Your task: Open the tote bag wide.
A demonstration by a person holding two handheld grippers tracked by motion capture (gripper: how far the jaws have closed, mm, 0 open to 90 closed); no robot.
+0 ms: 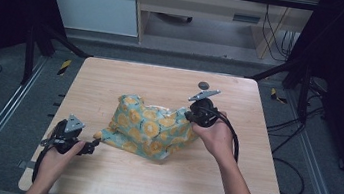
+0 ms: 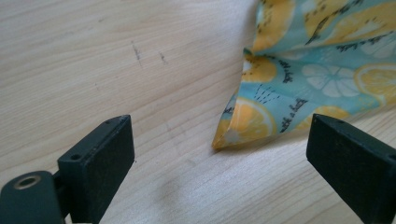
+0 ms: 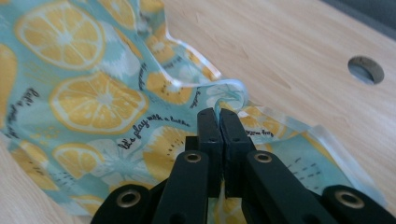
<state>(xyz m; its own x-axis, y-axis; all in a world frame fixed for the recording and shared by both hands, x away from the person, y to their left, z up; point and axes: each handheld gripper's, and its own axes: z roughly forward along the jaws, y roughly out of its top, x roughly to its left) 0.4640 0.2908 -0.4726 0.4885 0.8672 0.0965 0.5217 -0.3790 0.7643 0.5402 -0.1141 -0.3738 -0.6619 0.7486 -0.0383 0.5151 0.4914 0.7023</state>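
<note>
A crumpled teal cloth (image 1: 151,127) printed with yellow lemon slices lies in the middle of the wooden table (image 1: 127,76). My right gripper (image 1: 191,116) is shut on the cloth's right edge; in the right gripper view its jaws (image 3: 218,116) pinch a fold of the cloth (image 3: 93,98). My left gripper (image 1: 95,145) stands open at the cloth's lower left corner. In the left gripper view that corner (image 2: 233,133) lies on the table between the two spread jaws, touching neither.
A round hole (image 1: 203,85) is set in the table near its far edge, also seen in the right gripper view as the hole (image 3: 365,70). Black cables trail from both grippers. Metal frame rails run along the table's sides.
</note>
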